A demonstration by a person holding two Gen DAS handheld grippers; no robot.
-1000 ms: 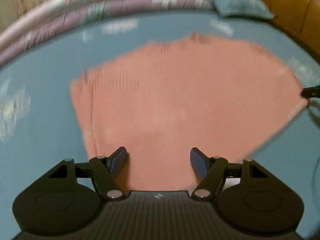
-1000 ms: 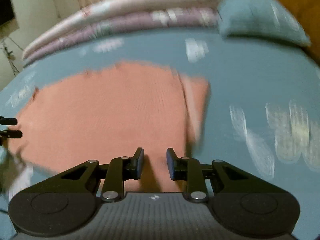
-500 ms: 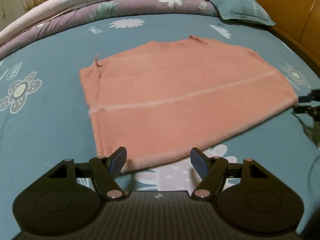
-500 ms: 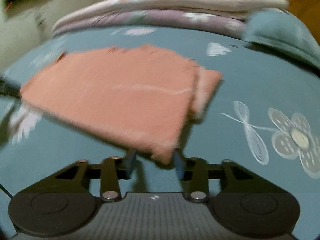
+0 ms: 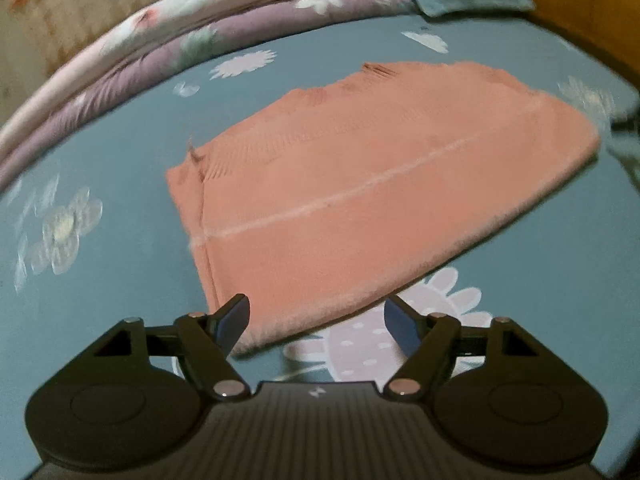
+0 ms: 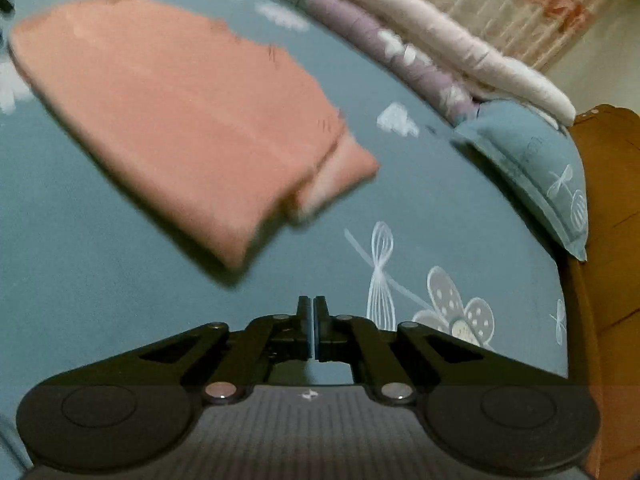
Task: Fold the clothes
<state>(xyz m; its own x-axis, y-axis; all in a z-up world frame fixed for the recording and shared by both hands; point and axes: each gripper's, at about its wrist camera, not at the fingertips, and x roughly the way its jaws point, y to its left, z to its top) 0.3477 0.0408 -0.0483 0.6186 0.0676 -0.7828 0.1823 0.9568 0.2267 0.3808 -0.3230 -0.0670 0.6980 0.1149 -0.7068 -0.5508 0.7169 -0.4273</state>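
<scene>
A folded salmon-pink knit garment (image 5: 360,196) lies flat on the teal flowered bedspread (image 5: 112,280). My left gripper (image 5: 316,320) is open and empty, its fingers just short of the garment's near edge. In the right wrist view the same garment (image 6: 180,108) lies to the upper left, with a lighter under layer showing at its right corner. My right gripper (image 6: 313,308) is shut and empty, pulled back from the garment's near corner over bare bedspread.
Rolled quilts in purple (image 5: 208,40) and pale pink (image 6: 460,52) lie along the far side of the bed. A teal pillow (image 6: 532,164) sits against the wooden headboard (image 6: 604,200). The bedspread (image 6: 440,208) carries white flower and dragonfly prints.
My right gripper has closed and drawn back and swung right from the garment's corner. My left gripper stays open and has shifted slightly, near edge of the garment still in front of it.
</scene>
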